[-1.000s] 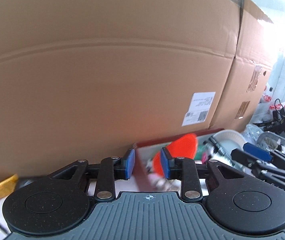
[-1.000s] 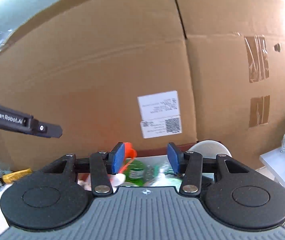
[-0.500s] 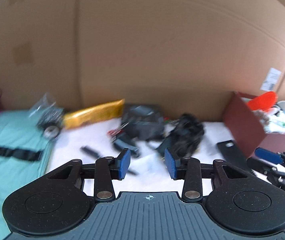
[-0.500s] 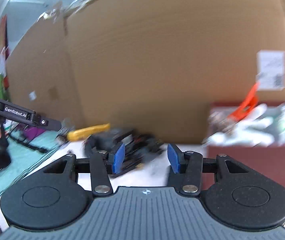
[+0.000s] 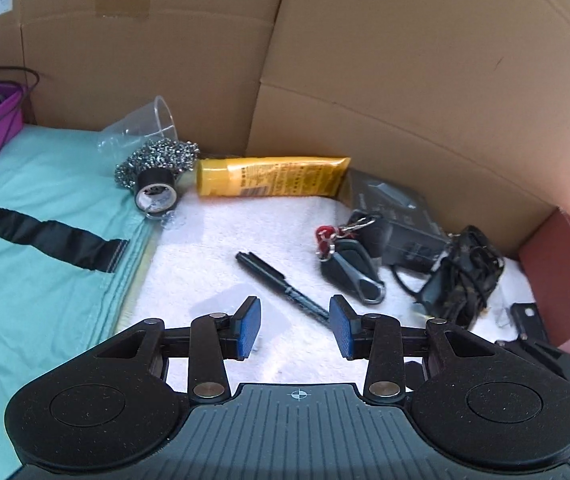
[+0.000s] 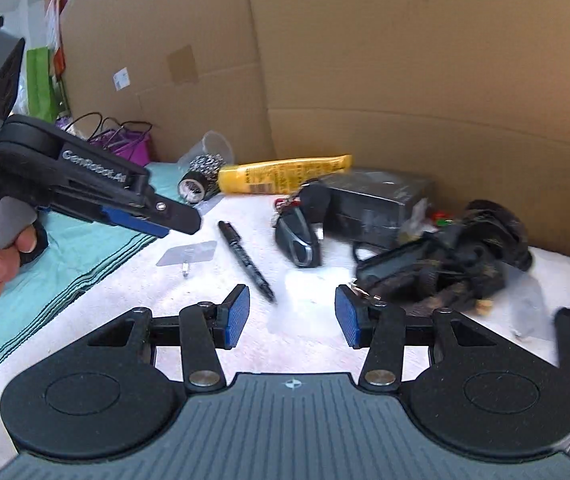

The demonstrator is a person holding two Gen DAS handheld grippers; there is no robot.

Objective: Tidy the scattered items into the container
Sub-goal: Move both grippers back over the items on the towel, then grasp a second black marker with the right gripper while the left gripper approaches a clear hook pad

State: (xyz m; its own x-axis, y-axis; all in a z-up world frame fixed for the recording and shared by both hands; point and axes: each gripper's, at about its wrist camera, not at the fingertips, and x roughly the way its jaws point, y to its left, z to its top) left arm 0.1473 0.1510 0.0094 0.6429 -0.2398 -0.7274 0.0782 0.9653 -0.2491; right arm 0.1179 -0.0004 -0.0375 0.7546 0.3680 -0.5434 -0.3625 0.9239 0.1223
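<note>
In the left wrist view, the left claw [image 5: 295,326] hangs wide and holds nothing above a white towel [image 5: 213,248] on the worktop. A black pen [image 5: 281,283] lies slantwise just ahead of its blue pads, its near end close to the right pad. Beyond it lie a car key fob [image 5: 352,272], a dark flat pouch [image 5: 399,216], a tangle of black cables [image 5: 465,276], a yellow tube [image 5: 271,176], a roll of black tape [image 5: 156,194] and a steel scourer [image 5: 157,156]. The dark red container [image 5: 557,276] stands at the far right edge. In the right wrist view, the right claw [image 6: 292,317] is also wide and holds nothing, with the pen [image 6: 247,258] just ahead of its left pad and the cables [image 6: 453,264] ahead of its right pad; the left claw [image 6: 157,220] juts in from the left, above the towel's left edge.
</note>
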